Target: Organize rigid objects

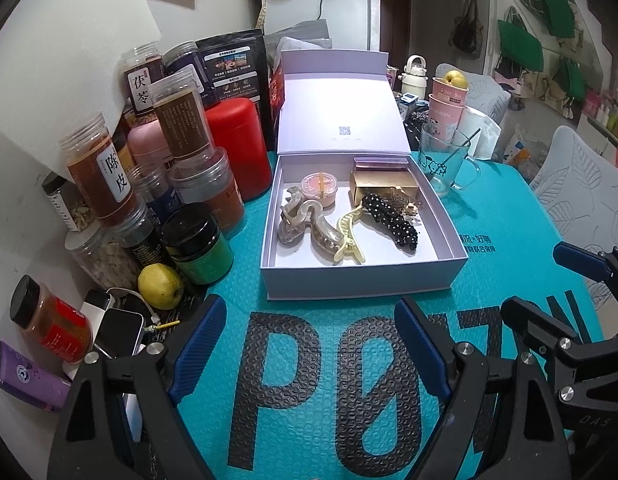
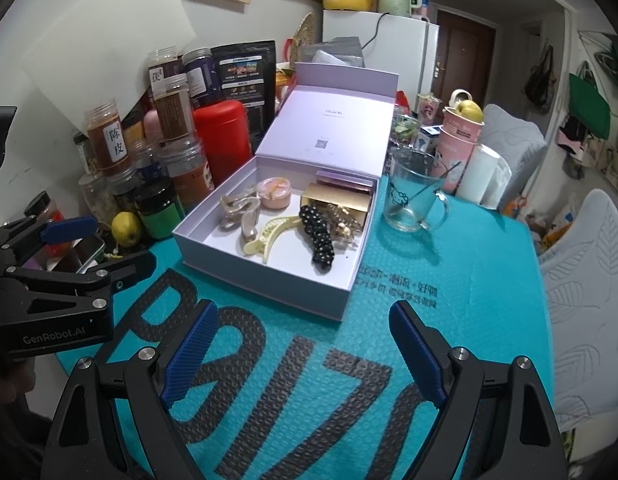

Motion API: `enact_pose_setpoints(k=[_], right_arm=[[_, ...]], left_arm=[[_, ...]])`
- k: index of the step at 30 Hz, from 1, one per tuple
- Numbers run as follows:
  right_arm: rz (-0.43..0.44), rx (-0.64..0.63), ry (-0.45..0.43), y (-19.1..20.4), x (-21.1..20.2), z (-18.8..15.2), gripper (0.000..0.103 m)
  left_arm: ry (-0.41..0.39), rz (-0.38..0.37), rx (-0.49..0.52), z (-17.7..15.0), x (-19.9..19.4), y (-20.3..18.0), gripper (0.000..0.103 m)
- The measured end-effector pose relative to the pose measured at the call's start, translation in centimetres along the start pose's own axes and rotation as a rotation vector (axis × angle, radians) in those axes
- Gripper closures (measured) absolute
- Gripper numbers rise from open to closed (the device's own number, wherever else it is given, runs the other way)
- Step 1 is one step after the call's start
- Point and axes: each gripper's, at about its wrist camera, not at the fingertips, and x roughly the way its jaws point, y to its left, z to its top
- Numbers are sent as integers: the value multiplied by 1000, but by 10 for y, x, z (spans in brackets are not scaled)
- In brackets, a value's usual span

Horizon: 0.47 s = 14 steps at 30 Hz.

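An open lilac box (image 1: 361, 278) (image 2: 269, 280) sits on the teal mat, lid raised behind it. Inside lie a beige chain clip (image 1: 305, 226) (image 2: 241, 210), a yellow claw clip (image 1: 349, 236) (image 2: 269, 234), a black dotted clip (image 1: 391, 220) (image 2: 319, 236), a pink round tub (image 1: 319, 192) (image 2: 273, 194) and a gold box (image 1: 383, 190) (image 2: 337, 202). My left gripper (image 1: 313, 344) is open and empty, in front of the box; it also shows in the right wrist view (image 2: 105, 244). My right gripper (image 2: 305, 350) is open and empty, near the box's front corner; it also shows in the left wrist view (image 1: 549, 284).
Jars and a red canister (image 1: 237, 148) crowd the left side, with a lemon (image 1: 161, 286), phones and bottles by the wall. A glass mug with a spoon (image 2: 413, 196), pink cups (image 2: 461, 136) and a paper roll stand right of the box. Grey chairs stand at the right.
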Motion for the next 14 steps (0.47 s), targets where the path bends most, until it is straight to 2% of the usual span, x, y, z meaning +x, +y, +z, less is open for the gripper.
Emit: enact_pose_setpoints(k=[14], right_arm=[[-11,11,1,-3,-2,-2,15]], left_arm=[[-2,-11,17,-3,0,-5,16]])
